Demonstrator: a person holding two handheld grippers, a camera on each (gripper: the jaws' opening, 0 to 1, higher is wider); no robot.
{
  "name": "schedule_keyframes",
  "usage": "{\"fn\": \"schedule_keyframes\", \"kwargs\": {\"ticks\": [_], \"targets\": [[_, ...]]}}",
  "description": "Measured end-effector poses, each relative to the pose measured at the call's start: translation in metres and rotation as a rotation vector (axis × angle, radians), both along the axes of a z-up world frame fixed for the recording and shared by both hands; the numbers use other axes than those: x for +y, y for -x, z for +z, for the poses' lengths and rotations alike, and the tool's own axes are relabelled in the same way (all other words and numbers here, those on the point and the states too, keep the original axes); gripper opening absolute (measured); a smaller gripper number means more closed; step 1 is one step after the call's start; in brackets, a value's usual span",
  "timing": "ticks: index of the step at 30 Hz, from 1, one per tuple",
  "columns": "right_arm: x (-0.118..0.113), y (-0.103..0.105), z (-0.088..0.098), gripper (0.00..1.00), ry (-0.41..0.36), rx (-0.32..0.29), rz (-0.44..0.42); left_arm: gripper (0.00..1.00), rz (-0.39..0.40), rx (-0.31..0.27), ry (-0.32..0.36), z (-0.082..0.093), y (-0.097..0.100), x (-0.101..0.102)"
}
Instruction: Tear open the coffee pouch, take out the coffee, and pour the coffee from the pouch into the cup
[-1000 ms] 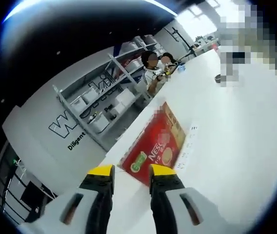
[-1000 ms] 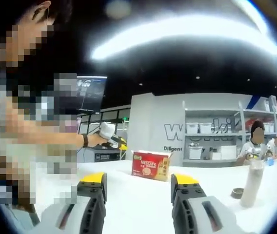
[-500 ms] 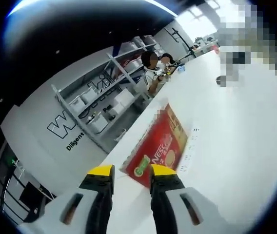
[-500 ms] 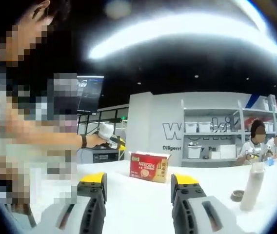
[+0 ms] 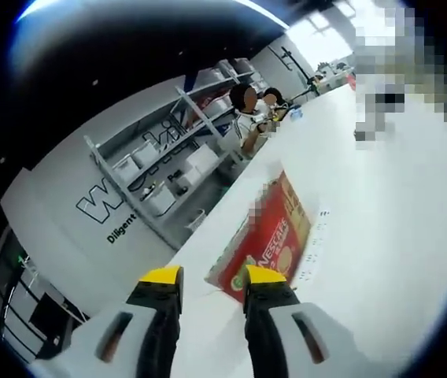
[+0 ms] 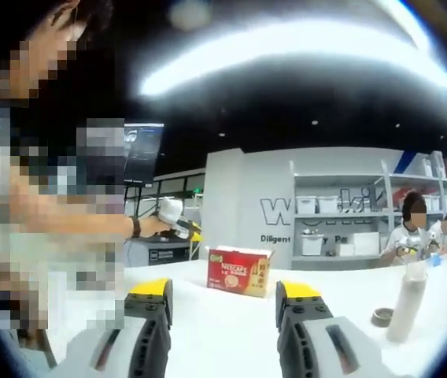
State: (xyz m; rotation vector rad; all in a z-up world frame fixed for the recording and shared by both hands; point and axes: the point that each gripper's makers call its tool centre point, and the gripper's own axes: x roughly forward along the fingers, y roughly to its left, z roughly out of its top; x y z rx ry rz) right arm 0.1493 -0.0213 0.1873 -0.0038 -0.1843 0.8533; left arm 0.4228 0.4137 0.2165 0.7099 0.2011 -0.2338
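A red Nescafe coffee box [image 5: 269, 241] stands on the white table [image 5: 381, 220], just beyond my left gripper [image 5: 210, 276], whose yellow-tipped jaws stand open and hold nothing. In the right gripper view the same box [image 6: 238, 270] sits further off at the middle of the table [image 6: 223, 327]. My right gripper [image 6: 223, 288] hovers above the table, open and holding nothing. The left gripper [image 6: 178, 224], held in a person's hand, shows to the left of and above the box. A tall white stack of cups [image 6: 408, 301] stands at the right.
A small dark bowl [image 6: 381, 316] sits beside the cup stack. A white power strip [image 5: 315, 240] lies next to the box. Grey shelving [image 5: 172, 157] with white bins lines the wall behind the table. Two people [image 5: 253, 110] sit at the far end.
The left view has shifted, so the box now sits right of the jaws and a little further up. In the right view the box has drifted slightly left.
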Motion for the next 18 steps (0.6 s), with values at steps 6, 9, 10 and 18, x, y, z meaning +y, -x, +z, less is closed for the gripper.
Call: {"fn": "schedule_keyframes", "kwargs": {"ticks": [6,9,10,18], "targets": [[-0.005,0.005,0.005,0.53,-0.012,-0.006,-0.008,0.37,-0.039,0.026,0.003,-0.007,-0.012,-0.010],[-0.009,0.006,0.004,0.53,-0.011,-0.005,-0.017,0.37,-0.035,0.043,-0.007,-0.013,-0.020,-0.008],[-0.012,0.006,0.003,0.53,-0.009,-0.003,-0.023,0.37,-0.033,0.049,-0.009,-0.015,-0.023,-0.007],[-0.018,0.004,-0.013,0.53,-0.006,0.031,-0.040,0.34,-0.031,0.122,-0.021,-0.038,-0.038,-0.008]]}}
